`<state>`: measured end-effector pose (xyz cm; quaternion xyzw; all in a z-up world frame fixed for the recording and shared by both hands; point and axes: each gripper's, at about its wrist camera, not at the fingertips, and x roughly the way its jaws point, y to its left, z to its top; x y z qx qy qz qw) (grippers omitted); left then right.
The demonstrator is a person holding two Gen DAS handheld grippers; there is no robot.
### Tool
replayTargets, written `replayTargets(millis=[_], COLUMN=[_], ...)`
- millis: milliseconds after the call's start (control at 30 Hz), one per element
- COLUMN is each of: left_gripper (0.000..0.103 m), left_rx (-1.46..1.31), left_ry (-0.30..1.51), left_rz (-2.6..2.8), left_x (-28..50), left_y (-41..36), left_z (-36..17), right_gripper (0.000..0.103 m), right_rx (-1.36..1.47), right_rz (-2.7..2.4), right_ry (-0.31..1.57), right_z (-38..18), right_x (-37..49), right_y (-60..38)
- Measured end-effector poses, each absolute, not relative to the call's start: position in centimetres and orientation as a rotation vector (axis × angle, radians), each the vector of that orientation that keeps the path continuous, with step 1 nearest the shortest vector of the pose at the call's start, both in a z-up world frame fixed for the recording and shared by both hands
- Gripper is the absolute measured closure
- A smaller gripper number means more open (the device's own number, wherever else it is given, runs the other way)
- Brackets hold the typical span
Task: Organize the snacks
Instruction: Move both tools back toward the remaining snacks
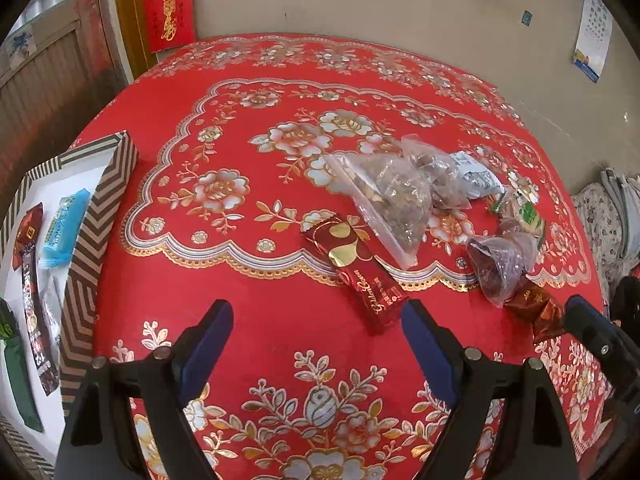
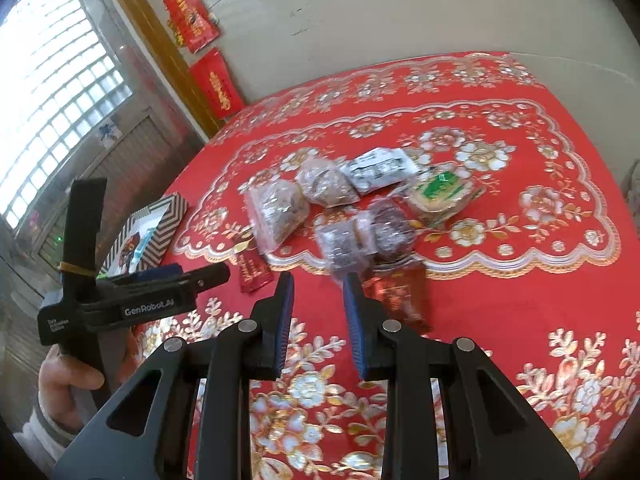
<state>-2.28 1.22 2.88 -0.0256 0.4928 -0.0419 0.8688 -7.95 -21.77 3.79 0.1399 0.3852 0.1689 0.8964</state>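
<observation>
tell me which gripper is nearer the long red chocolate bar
Left. The left gripper hangs open just before the red chocolate bar; the right gripper is off to its right.

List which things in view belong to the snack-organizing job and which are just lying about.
Belongs to the job:
- chevron-patterned box, some snacks already inside
- long red chocolate bar
- clear bags of dried goods
- small reddish-brown packet
- green-labelled packet
- black-and-white packet

Just lying about:
- floral red tablecloth
- red wall hangings
- wall calendar
</observation>
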Motion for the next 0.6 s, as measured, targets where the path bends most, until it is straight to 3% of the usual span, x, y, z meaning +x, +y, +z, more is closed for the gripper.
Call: replayTargets(millis=[33, 67, 100, 167, 600], left_gripper=[0.015, 0.015, 0.015, 0.015, 0.015], left_rx=[-0.059, -0.066, -0.073, -0.091, -0.107], left_ry=[1.033, 1.036, 1.038, 1.038, 1.100], left_rz=[-0.082, -0.078, -0.074, -0.060, -0.004], left_x=[-2.2, -2.0, -1.8, -1.4, 1.2], left_y=[1.2, 1.2, 1.1, 1.0, -1.0], left_z=[2.8, 2.8, 2.7, 2.7, 0.7], right_gripper=[0.078, 0.073, 0.063, 0.058, 0.058], right_rx=[0.300, 0.308, 0.318, 0.334, 0.337], right_rz=[0.340, 0.336, 0.330, 0.322, 0.309], right_ry=[0.796, 0.796, 0.797, 0.796, 0.798], right_z=[3.8, 3.7, 3.6, 3.5, 3.5], right_x=[-7.9, -7.8, -7.8, -7.7, -7.7], right_y=[-22.4, -22.7, -23.1, -23.7, -25.3])
